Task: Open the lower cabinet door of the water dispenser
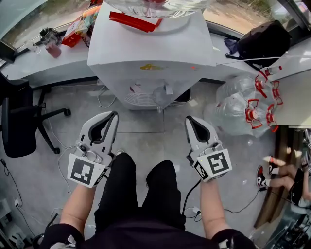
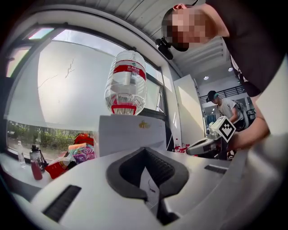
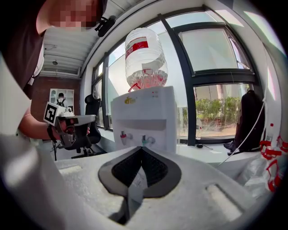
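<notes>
Right gripper (image 3: 141, 149) before seemingly upright dispenser (image 3: 146, 119)

Layout: bottle (image 1: 158, 6) sits atop water dispenser (image 1: 150, 48). Chair (image 1: 19, 121) on floor (image 1: 146, 133) to its left; heap of bottles (image 1: 238, 109) on floor to its right.

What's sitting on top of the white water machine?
A big clear water bottle with a red label stands upside down on the water dispenser. Its mouth is hidden inside.
</notes>
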`<state>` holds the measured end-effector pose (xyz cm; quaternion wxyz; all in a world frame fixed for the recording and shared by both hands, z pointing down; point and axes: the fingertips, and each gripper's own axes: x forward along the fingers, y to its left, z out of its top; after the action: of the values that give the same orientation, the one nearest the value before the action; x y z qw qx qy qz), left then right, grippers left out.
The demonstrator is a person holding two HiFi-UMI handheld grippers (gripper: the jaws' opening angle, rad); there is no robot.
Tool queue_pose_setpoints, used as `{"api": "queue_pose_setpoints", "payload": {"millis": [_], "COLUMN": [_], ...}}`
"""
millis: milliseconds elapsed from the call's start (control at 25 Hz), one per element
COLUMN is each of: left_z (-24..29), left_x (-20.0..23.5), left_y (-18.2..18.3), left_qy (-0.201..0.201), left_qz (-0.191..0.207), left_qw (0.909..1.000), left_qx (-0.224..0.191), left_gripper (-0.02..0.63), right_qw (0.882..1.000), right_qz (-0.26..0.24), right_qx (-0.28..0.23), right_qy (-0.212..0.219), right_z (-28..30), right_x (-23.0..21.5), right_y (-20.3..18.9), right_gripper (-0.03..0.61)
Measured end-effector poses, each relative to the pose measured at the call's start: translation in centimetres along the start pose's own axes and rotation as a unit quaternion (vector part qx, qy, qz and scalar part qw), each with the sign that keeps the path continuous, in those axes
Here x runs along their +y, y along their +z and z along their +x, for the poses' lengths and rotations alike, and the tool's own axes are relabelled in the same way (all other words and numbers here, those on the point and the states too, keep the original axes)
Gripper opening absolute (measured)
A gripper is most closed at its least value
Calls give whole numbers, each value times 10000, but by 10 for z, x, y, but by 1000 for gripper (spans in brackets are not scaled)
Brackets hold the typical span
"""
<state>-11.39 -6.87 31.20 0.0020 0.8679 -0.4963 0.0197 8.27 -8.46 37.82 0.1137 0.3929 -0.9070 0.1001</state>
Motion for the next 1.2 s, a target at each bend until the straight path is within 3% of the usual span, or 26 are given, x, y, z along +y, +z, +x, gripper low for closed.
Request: {"api": "queue_pose_setpoints", "payload": {"millis": [240,440,760,960,1200], "left_z": [5,10,5,1,-16], "left_x": [8,26,48,51,50], "left_y": [-63,-129,-214,-243,-245], "left_qy": [24,58,289,397,432], "left_qz": [169,90,178,267,554], "left_qw": [9997,9997,9979,9964,9957], "left_qx": [-179,-233,-543,-695,-598], "left_gripper": [8,8,7,7,8], "right_qw": [9998,9991,9979,9979,9988], "right_qz": [-37,0,-292,-372,-329], "right_qx": [-180,-360,-533,-500,-354], "right_qy": [-43,-202,-203,-155,-125], "right_z": [28,56,94,105,108], "right_x": [-17,-37,-51,-53,-64], "right_y": [-64,-124,-202,-238,-252], "right_gripper": [5,5,5,5,5]}}
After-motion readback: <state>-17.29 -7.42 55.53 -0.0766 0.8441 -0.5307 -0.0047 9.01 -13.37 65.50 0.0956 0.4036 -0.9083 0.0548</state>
